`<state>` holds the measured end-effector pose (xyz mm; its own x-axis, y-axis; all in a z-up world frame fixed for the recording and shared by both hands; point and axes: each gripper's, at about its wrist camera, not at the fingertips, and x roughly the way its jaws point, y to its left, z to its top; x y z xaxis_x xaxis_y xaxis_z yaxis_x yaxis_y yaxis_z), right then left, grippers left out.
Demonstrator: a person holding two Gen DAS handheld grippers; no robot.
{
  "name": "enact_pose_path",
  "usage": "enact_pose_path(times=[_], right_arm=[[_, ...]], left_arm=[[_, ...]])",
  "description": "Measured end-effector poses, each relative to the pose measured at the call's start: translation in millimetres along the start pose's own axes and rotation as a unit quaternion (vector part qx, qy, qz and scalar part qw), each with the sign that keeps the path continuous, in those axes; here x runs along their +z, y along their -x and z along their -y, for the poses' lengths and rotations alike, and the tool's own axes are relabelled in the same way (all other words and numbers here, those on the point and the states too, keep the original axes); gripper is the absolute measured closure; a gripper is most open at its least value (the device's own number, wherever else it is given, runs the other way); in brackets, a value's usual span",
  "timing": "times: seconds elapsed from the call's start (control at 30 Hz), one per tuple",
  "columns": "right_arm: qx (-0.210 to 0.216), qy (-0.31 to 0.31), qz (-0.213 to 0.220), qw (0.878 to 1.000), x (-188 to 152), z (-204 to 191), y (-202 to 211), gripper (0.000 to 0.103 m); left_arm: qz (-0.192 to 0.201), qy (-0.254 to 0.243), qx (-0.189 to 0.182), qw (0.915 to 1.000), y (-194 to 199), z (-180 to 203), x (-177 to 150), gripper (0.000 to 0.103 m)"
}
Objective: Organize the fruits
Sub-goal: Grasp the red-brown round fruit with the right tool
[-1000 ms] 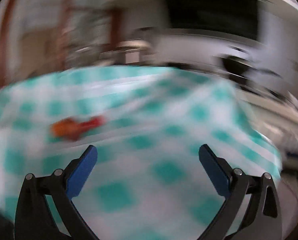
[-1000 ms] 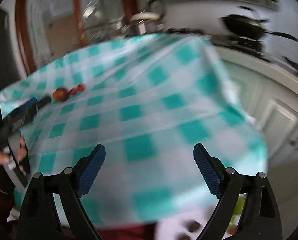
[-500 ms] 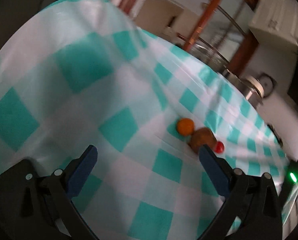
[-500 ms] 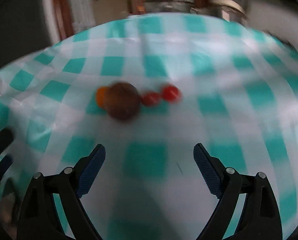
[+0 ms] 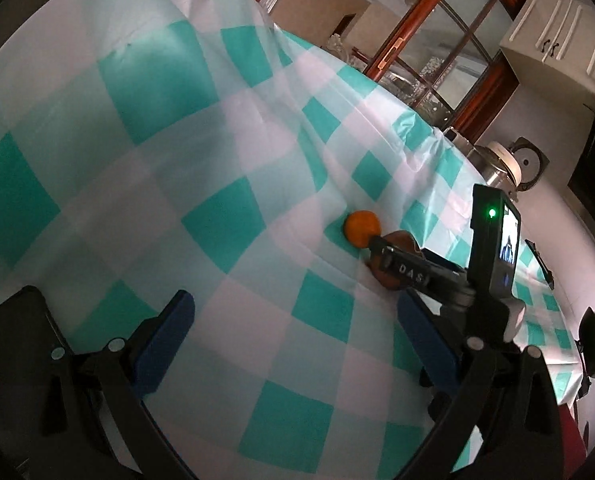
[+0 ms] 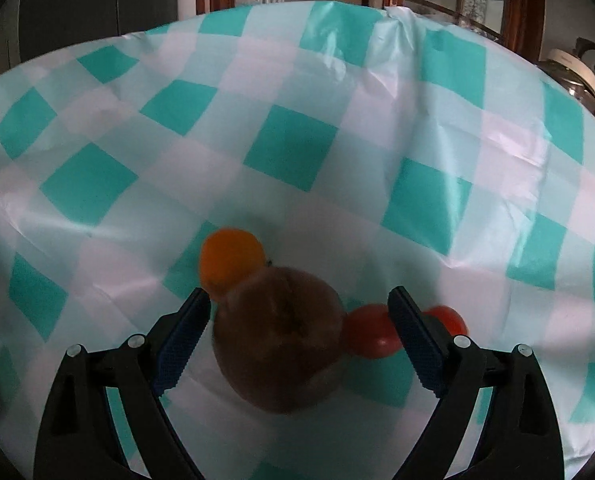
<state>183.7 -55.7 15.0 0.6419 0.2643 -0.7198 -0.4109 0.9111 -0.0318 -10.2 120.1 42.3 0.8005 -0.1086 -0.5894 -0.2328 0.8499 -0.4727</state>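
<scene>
Teal-check cloth: plastic sheet point(image 6: 289, 148) covers the tabletop, wrinkled, ridge running toward the fruit in the left wrist view
Fruit cluster: orange point(image 6: 231, 262), brown round fruit point(image 6: 277, 340), two small red fruits point(image 6: 371, 332) in a row, each touching its neighbour, all on the cloth
Brown fruit id: cannot tell the kind, dull skin with a darker patch on top
Right hand-held gripper point(image 6: 299, 334): jaws spread wide, brown fruit sits between them, pads not pressing on it; the left pad is just beside the orange, the right pad overlaps the nearer red fruit
Left hand-held gripper point(image 5: 293, 340): jaws spread, nothing between them, only bare cloth; parked short of the cluster
Cross-check: left wrist view shows the right hand-held gripper point(image 5: 381, 248) reaching in from the right, its finger across the brown fruit point(image 5: 393, 278), orange point(image 5: 362, 229) just beyond it
Change: half a second back the right wrist view had the cluster well ahead of the fingertips and blurred; now the brown fruit is inside the jaws and the frame is sharp. Left view was clear of the other tool then, now it is in shot
Meaning: approach looks done, grasp of the brown fruit is likely next
Risk: tight packing, closing may nudge the orange or roll a red fruit
Destination: no bowl or tray in view, cannot tell where fruit goes
</scene>
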Motion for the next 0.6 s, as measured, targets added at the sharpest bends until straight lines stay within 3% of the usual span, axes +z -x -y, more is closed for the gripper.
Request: enact_pose_path(times=[0.17, 0.27, 0.37, 0.47, 0.6], right_arm=[[-0.003, 0.064, -0.017, 0.998, -1, -19, -5, 0.023], [-0.033, 0.1, -0.028, 0.994, -8, -28, -6, 0.026], [-0.036, 0.083, -0.025, 0.996, -11, -19, 2, 0.04], [-0.024, 0.074, -0.021, 0.997, -25, -20, 24, 0.04], [-0.03, 0.065, -0.002, 0.997, -75, -22, 81, 0.04]], left_arm=[[-0.001, -0.007, 0.009, 0.9999, -1, 3, -6, 0.002], [0.001, -0.015, 0.014, 0.9998, -2, 6, -10, 0.002], [0.002, -0.018, 0.019, 0.9997, -4, 7, -12, 0.002], [0.001, -0.019, 0.024, 0.9995, -6, 5, -11, 0.002], [-0.006, -0.034, 0.025, 0.9991, -8, 10, -14, 0.002]])
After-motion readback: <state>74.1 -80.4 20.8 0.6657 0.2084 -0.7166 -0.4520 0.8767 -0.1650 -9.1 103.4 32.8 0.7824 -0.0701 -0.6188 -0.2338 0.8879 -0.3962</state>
